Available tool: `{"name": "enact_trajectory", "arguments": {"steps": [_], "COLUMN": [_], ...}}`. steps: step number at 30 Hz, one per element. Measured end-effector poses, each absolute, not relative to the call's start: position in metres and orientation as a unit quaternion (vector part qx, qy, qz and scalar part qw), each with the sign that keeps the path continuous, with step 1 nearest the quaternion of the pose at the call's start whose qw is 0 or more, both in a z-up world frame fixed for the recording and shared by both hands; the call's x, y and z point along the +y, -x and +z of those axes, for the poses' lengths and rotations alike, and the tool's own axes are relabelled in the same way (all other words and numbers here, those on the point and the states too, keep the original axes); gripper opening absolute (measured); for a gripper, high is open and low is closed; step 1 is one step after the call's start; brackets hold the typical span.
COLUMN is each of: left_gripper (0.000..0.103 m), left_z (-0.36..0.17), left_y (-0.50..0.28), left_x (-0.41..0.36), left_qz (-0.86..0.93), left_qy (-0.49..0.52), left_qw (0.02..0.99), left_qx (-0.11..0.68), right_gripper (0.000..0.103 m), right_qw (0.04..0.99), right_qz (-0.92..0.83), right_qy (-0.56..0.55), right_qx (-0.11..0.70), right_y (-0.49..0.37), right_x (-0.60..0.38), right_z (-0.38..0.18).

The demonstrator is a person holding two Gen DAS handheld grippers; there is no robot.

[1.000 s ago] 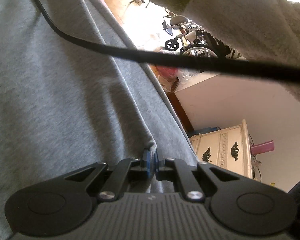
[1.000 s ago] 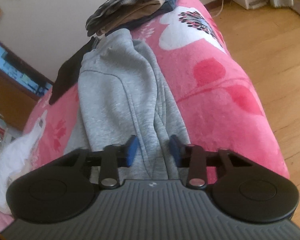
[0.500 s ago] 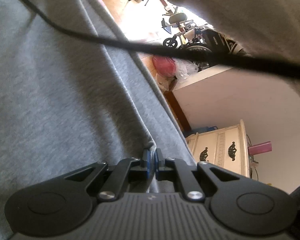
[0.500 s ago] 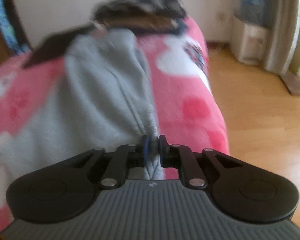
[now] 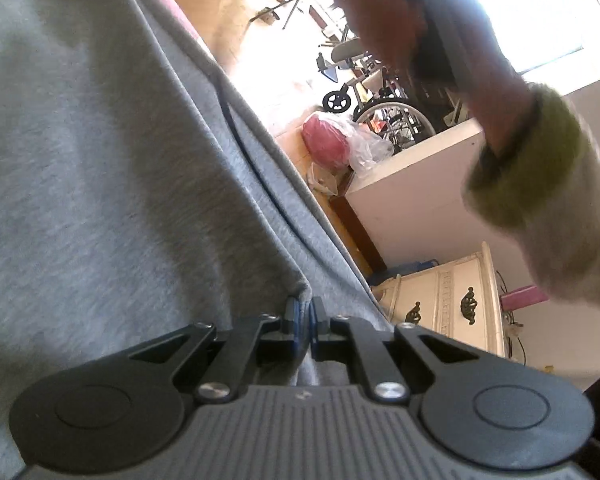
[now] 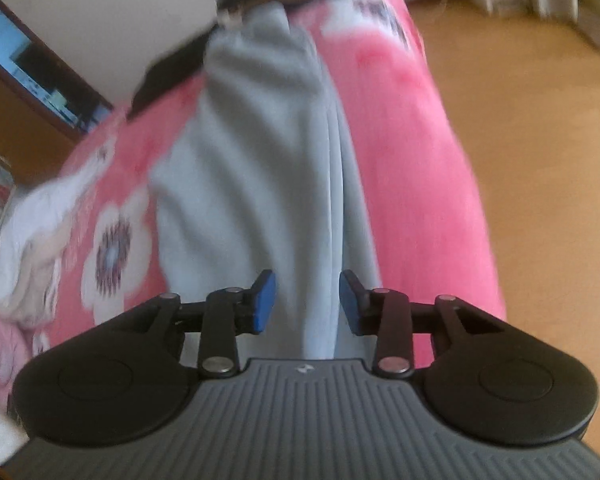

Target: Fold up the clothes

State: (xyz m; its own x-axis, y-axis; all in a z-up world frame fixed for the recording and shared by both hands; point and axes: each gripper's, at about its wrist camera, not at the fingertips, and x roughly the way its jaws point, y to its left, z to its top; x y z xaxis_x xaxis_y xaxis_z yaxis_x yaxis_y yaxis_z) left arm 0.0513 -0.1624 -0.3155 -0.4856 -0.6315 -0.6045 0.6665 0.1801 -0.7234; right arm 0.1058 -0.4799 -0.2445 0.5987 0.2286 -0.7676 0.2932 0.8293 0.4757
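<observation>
On the pink bed (image 6: 428, 184): grey garment (image 6: 260, 168) lies lengthwise | right gripper (image 6: 307, 300) jaws opening, just let go of the fold pinched half a second ago, cloth between them untouched | left gripper (image 5: 303, 318) still clamped on hem | fold placed, right free to regrasp.

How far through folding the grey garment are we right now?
Done: the grey garment lies lengthwise on the pink blanket, sides doubled inward. In hand: the left gripper pinches its edge; the right gripper is opening, pads clear of the cloth. Left: the crosswise fold.
</observation>
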Motion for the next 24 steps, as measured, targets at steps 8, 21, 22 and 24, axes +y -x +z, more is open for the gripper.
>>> {"name": "enact_trajectory", "arguments": {"steps": [8, 21, 22, 24], "left_gripper": [0.005, 0.005, 0.005, 0.005], "left_z": [-0.291, -0.242, -0.244, -0.250], "left_y": [-0.042, -0.042, -0.039, -0.035], "left_x": [-0.149, -0.173, -0.177, -0.187], "left_qz": [-0.626, -0.644, -0.644, -0.643], "left_qy": [-0.006, 0.021, 0.018, 0.011], "left_qw": [0.534, 0.514, 0.514, 0.509], "left_qx": [0.569, 0.566, 0.567, 0.571], "right_gripper": [0.040, 0.004, 0.004, 0.004], "right_qw": [0.816, 0.831, 0.829, 0.827], "right_qz": [-0.031, -0.065, -0.068, -0.074], "right_qy": [-0.317, -0.344, -0.345, -0.345], "right_qx": [0.483, 0.433, 0.434, 0.438], "right_y": [-0.040, -0.018, -0.016, -0.013], "right_x": [-0.430, -0.437, -0.440, -0.444], "right_z": [-0.276, -0.235, -0.238, -0.245]}}
